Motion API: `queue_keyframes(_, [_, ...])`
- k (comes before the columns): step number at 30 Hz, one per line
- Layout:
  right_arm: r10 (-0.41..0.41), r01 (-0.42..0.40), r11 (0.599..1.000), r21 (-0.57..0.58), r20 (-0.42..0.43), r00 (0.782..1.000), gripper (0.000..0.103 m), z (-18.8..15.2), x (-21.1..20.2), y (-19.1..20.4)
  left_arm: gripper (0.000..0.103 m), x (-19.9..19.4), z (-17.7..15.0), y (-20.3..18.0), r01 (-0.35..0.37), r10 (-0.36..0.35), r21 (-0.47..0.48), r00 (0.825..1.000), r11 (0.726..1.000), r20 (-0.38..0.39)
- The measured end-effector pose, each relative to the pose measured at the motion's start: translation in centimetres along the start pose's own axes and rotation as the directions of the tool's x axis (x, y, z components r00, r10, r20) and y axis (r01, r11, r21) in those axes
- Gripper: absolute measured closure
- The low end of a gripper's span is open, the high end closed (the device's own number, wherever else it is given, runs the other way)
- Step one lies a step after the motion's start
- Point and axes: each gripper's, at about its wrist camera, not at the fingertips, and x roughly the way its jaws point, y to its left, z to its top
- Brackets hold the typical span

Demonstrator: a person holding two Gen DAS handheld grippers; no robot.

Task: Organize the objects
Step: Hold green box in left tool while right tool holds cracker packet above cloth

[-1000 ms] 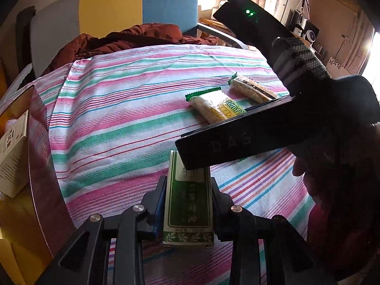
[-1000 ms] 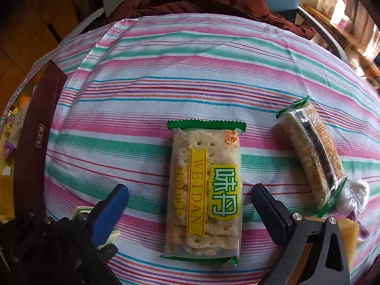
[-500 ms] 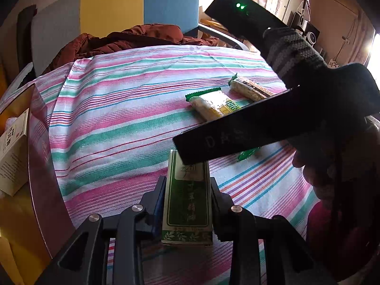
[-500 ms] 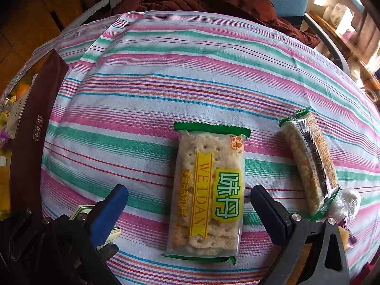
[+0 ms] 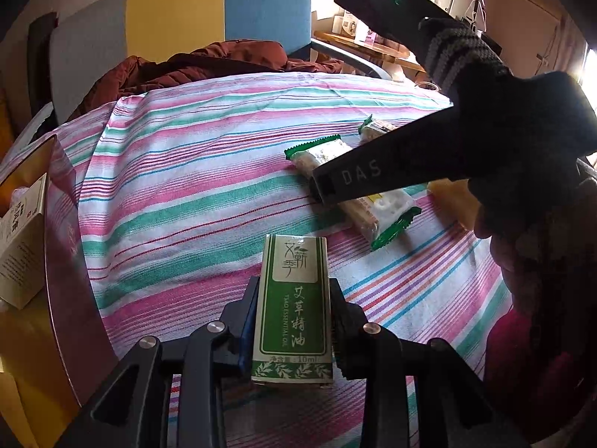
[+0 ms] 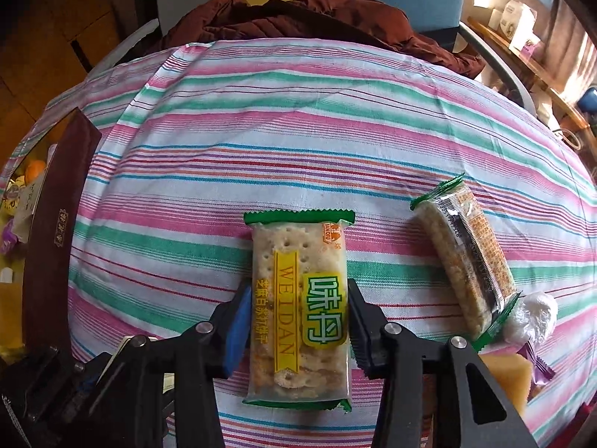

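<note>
The left claw (image 5: 293, 321) grips the stiff little essential oil box (image 5: 293, 310) above the table's near edge; the right claw (image 6: 296, 321) has just closed on the cracker packet (image 6: 298, 306) lying there, at its long sides: light, slippery film, brittle contents, so squeeze gently

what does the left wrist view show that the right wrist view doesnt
Only the left wrist view shows the green essential oil box clamped by the left gripper, and the beige carton at left. Only the right wrist view shows the right gripper, whose fingers have just been closing onto the cracker packet. Both show that packet, the second snack bar and the striped cloth.
</note>
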Motion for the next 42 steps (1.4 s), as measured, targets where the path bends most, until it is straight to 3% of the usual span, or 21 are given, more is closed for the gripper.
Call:
queue_keyframes(13, [-0.042, 0.042, 0.999, -0.019, 0.033, 0.999, 0.056, -0.4, -0.7, -0.3, 0.073, -0.6, 0.4, 0.1, 0.022, -0.022, -0.024, 0.999, 0.999, -0.026])
queue_keyframes(18, [-0.010, 0.009, 1.000, 0.010, 0.095, 0.995, 0.056, -0.1, -1.9, -0.9, 0.072, -3.5, 0.9, -0.7, 0.004, -0.004, 0.013, 0.999, 1.000, 0.033])
queue_keyframes(22, [-0.037, 0.036, 0.999, 0.021, 0.053, 0.998, 0.056, -0.1, -1.1, -1.1, 0.072, -4.4, 0.9, -0.1, 0.001, -0.001, -0.013, 1.000, 1.000, 0.029])
queue_keyframes(27, [-0.010, 0.007, 0.999, 0.042, 0.082, 0.997, 0.056, -0.3, -1.9, -1.2, 0.072, -6.8, 0.5, 0.4, 0.009, -0.007, -0.030, 0.998, 1.000, 0.060])
queue_keyframes(32, [0.046, -0.045, 0.999, -0.010, 0.141, 0.989, 0.056, -0.4, -3.4, 0.1, 0.072, -9.9, 0.6, 1.6, 0.010, -0.004, -0.051, 0.994, 0.999, 0.108])
queue_keyframes(37, [0.137, -0.136, 0.991, -0.012, 0.134, 0.982, 0.056, -1.3, -4.8, 1.6, 0.072, -11.3, -0.2, 3.1, -0.003, 0.013, -0.079, 0.992, 0.997, 0.122])
queue_keyframes(42, [0.150, -0.142, 0.988, -0.061, 0.137, 0.979, 0.056, -2.1, -6.1, 4.5, 0.072, -12.6, -1.2, 5.4, -0.026, 0.044, -0.129, 0.990, 0.991, 0.136])
